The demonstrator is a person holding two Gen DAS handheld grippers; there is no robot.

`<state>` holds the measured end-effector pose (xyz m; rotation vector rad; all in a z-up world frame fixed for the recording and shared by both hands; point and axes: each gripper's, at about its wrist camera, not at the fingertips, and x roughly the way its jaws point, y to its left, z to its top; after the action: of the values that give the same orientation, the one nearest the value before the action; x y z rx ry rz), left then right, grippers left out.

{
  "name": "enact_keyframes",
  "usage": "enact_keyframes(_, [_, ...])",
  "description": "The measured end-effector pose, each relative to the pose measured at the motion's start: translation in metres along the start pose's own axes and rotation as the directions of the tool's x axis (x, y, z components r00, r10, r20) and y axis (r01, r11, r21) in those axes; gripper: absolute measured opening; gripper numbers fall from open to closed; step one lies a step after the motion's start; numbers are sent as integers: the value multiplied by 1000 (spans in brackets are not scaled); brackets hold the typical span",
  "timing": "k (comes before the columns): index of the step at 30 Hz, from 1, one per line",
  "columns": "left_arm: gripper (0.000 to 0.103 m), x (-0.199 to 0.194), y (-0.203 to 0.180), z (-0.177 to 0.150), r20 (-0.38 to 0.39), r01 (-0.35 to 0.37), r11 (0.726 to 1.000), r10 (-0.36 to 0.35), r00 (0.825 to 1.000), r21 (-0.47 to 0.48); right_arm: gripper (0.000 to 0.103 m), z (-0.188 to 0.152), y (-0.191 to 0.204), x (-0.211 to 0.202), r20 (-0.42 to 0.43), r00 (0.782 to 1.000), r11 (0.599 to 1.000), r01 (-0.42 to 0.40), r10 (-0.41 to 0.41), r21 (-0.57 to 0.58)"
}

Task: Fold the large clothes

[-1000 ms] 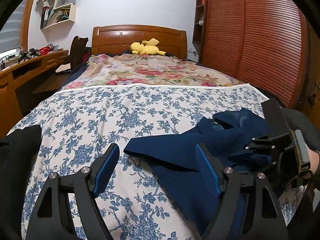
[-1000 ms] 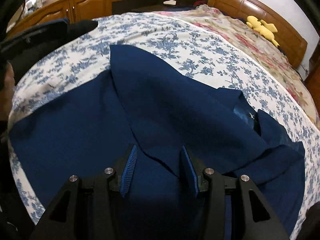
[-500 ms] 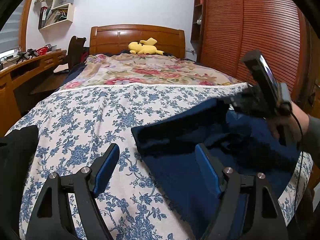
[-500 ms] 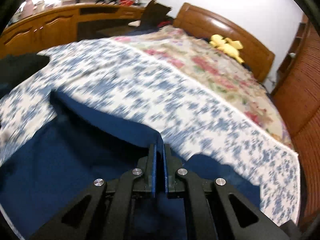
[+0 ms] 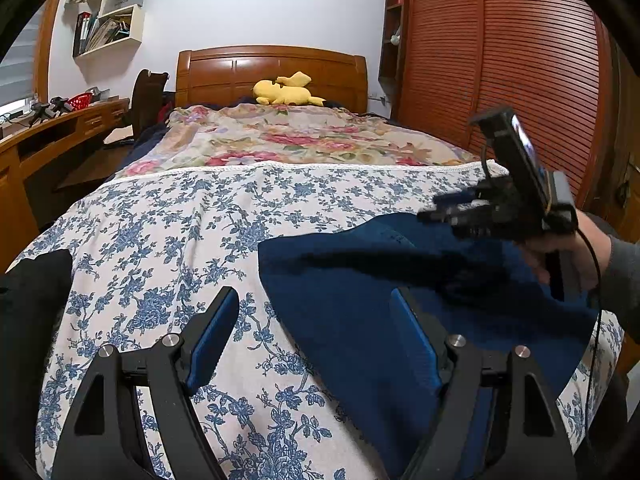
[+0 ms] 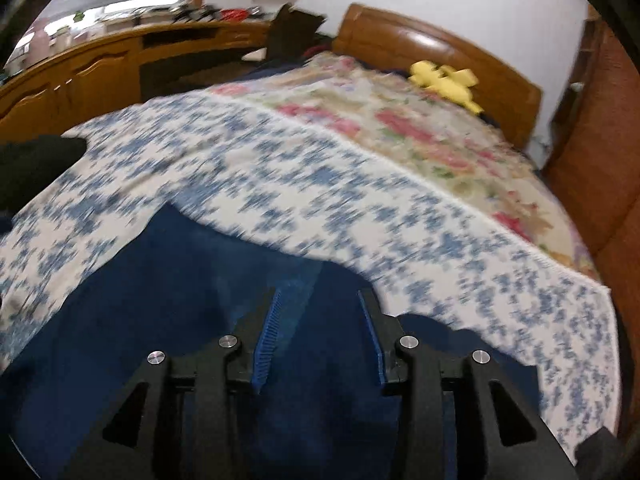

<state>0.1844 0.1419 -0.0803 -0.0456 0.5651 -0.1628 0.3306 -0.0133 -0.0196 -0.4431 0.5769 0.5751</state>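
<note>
A dark blue garment (image 5: 360, 304) lies on the blue-flowered bedsheet (image 5: 180, 232) at the near right of the bed, with a part folded over onto itself. My left gripper (image 5: 316, 320) is open and empty, its right finger over the garment's left part. My right gripper (image 6: 320, 312) is open and empty, low over the garment (image 6: 180, 300); it also shows in the left wrist view (image 5: 436, 208), raised above the garment's far edge.
A black garment (image 5: 28, 292) lies at the bed's near left edge. A yellow plush toy (image 5: 286, 90) rests by the wooden headboard (image 5: 272, 68). A wooden desk (image 5: 52, 128) runs along the left, a slatted wardrobe (image 5: 500, 60) along the right.
My right gripper shut on a part of the blue garment, carried it over toward the right, then opened and let it go. The left gripper stayed put.
</note>
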Motion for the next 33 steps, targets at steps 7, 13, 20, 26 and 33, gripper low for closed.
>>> enact_keyframes(7, [78,2,0,-1,-7,0,1000,0,1000,5,42,-14,9,34,-116,989,996,-94,92,-11])
enact_keyframes(13, [78,3,0,-2,-10,2,1000,-2,1000,2,44,-14,8,54,-136,986,995,-96,92,-22])
enact_keyframes(20, [78,4,-1,-3,-8,4,1000,-4,1000,5,46,-17,13,55,-159,984,996,-87,84,-13])
enact_keyframes(26, [79,5,-1,-4,-9,6,1000,-6,1000,6,5,-11,24,38,-127,990,989,-84,69,-119])
enact_keyframes(33, [78,6,-4,-4,-9,19,1000,-19,1000,4,4,39,-10,40,-1,998,995,70,-70,-71])
